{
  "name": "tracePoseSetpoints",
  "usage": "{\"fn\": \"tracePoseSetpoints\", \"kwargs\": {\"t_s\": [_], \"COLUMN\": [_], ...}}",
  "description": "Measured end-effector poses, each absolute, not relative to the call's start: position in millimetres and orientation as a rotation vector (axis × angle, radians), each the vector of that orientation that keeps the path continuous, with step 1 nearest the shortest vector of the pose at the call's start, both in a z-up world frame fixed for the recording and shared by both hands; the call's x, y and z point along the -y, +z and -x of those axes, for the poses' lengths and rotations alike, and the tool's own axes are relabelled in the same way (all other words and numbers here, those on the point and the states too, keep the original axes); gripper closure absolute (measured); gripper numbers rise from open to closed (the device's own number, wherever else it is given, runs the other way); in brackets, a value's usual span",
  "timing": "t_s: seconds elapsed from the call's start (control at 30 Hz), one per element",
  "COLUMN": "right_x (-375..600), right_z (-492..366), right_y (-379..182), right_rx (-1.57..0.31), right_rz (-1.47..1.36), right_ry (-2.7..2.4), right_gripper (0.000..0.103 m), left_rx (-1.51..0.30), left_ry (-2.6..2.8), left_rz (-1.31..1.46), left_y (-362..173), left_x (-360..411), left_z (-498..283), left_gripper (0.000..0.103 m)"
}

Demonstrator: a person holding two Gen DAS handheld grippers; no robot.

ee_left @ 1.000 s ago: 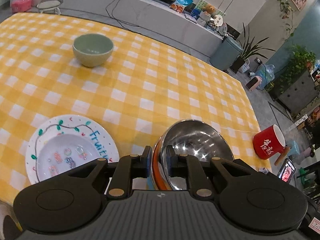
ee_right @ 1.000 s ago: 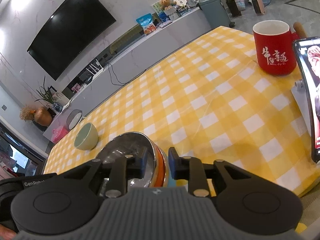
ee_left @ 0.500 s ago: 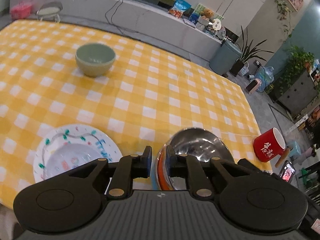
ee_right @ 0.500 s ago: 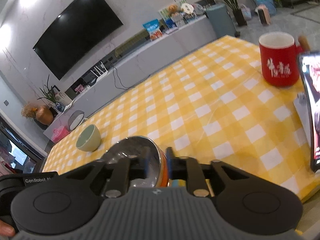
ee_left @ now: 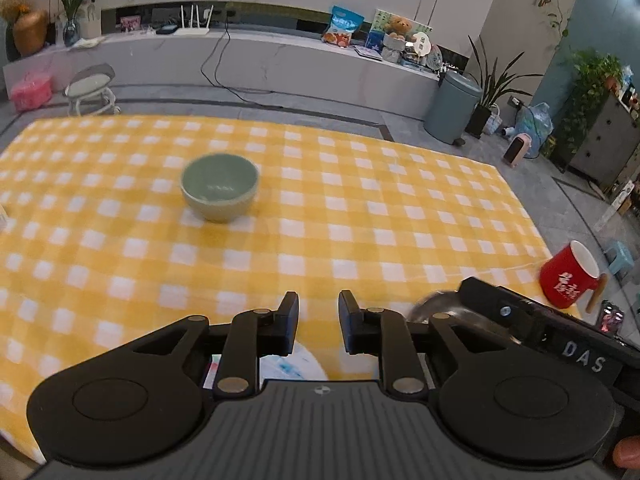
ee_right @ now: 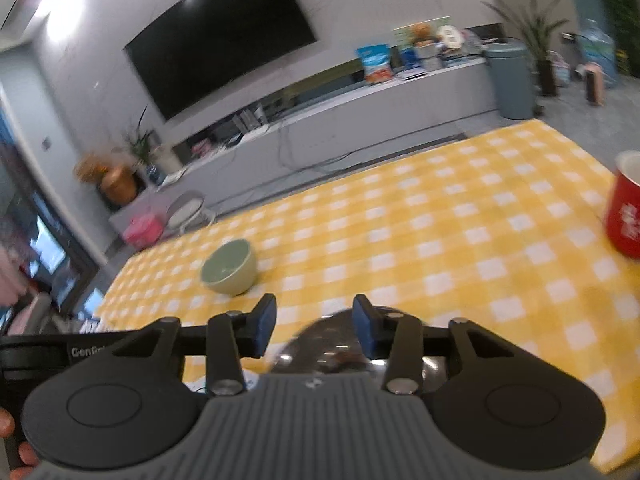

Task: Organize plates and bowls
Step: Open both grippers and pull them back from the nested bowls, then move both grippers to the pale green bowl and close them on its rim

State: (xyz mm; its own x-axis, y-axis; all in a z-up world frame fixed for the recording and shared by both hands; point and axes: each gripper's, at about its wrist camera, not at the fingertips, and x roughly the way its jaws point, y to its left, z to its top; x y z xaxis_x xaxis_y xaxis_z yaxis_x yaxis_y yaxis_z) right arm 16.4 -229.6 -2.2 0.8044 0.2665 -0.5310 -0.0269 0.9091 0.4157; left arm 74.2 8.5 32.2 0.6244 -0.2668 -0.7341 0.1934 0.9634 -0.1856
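A pale green bowl (ee_left: 219, 187) stands upright on the yellow checked table (ee_left: 360, 208); it also shows in the right wrist view (ee_right: 229, 267). My left gripper (ee_left: 318, 326) is open and empty, raised above the table's near side. Below it a sliver of the white painted plate (ee_left: 290, 364) shows. The steel bowl (ee_right: 332, 350) sits on the table under my right gripper (ee_right: 315, 330), which is open and empty; its rim (ee_left: 436, 306) peeks out in the left wrist view behind the right gripper's body.
A red mug (ee_left: 570, 280) stands near the table's right edge, also in the right wrist view (ee_right: 626, 208). Beyond the table's far edge are a long grey counter (ee_left: 280, 64), a stool (ee_left: 90, 88) and a bin (ee_left: 452, 106).
Both grippers have opened and let go of the steel bowl's rim. Both have lifted and drawn back, so the views now look more level across the table.
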Motion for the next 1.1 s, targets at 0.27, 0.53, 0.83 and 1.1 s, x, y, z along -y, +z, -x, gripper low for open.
{"fn": "tracePoseSetpoints", "kwargs": {"t_s": [0.27,0.53,0.83,1.1], "right_x": [179.7,141.4,114.1,101.1], "right_z": [-63.8,-126.7,-208.4,-258.5], "right_y": [2.5,8.2,-4.4,-48.4], "right_rx": [-0.709,-0.823,-0.99,-1.118], "right_rz": [-0.355,-0.364,-0.385,-0.535], "right_ry": [0.216,0.234,0.22,0.089], "right_gripper": [0.049,0.041,0.041,0.056], "left_rx": [-0.806,-0.827,-0.913,-1.023], "left_ry": [-0.169,-0.126,-0.15,-0.133], "left_rz": [0.031,-0.003,0.116,0.189], "left_y": [39.6,38.5,18.1,-27.1], "left_x": [-46.4,-74.4,-94.7,-102.8], "left_z": [-105.0,-148.9,-214.7,-266.7], "left_gripper": [0.071,0.07,0.067,0.067]}}
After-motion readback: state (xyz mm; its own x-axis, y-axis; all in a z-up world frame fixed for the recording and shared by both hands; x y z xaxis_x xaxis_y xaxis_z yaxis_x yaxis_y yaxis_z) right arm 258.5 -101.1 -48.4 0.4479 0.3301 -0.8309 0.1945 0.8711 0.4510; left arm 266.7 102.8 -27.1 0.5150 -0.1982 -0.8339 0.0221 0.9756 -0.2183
